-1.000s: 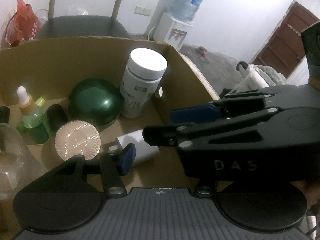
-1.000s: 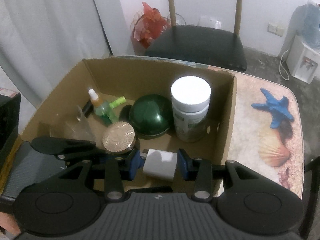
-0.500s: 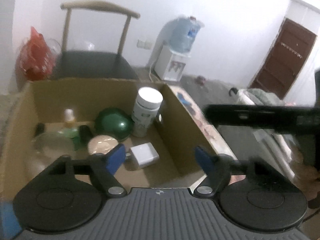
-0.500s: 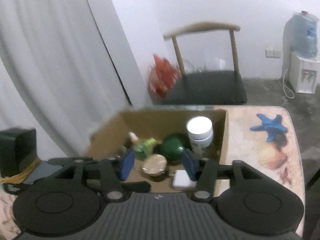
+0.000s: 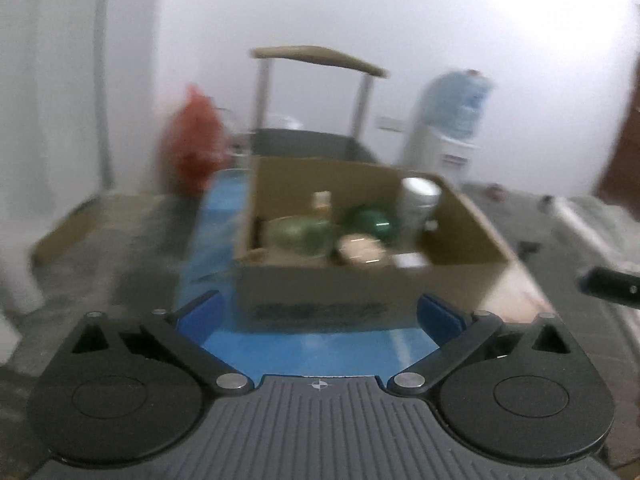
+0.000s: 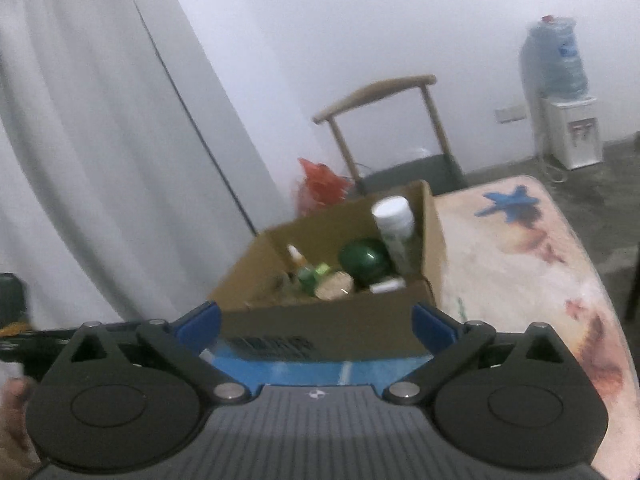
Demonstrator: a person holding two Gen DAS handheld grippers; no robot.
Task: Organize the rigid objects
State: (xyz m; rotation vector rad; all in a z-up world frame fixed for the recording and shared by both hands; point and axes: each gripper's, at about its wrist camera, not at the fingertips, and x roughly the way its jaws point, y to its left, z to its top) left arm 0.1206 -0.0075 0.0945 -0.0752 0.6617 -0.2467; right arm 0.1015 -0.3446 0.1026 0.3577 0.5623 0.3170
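Observation:
A cardboard box (image 5: 372, 288) (image 6: 320, 328) stands on the table. It holds a white-lidded jar (image 5: 420, 200) (image 6: 394, 220), a green dome (image 5: 372, 220) (image 6: 362, 258), a round gold lid (image 5: 358, 250) (image 6: 334, 286), a white charger block (image 5: 410, 259) (image 6: 386, 286), a dropper bottle (image 6: 296, 256) and a clear glass item (image 5: 296, 236). My left gripper (image 5: 320, 316) is open and empty, held back in front of the box. My right gripper (image 6: 316, 320) is open and empty, also back from the box. Both views are blurred.
A wooden chair (image 5: 316, 96) (image 6: 396, 128) stands behind the table beside a red bag (image 5: 196, 144) (image 6: 320, 184). A water dispenser (image 6: 560, 100) is at the back right. The table's patterned cloth (image 6: 520, 264) lies right of the box. A white curtain (image 6: 100, 140) hangs at left.
Both grippers have pulled up and back away from the box. The right gripper let go of the white charger block, which now lies in the box, and its jaws opened wide.

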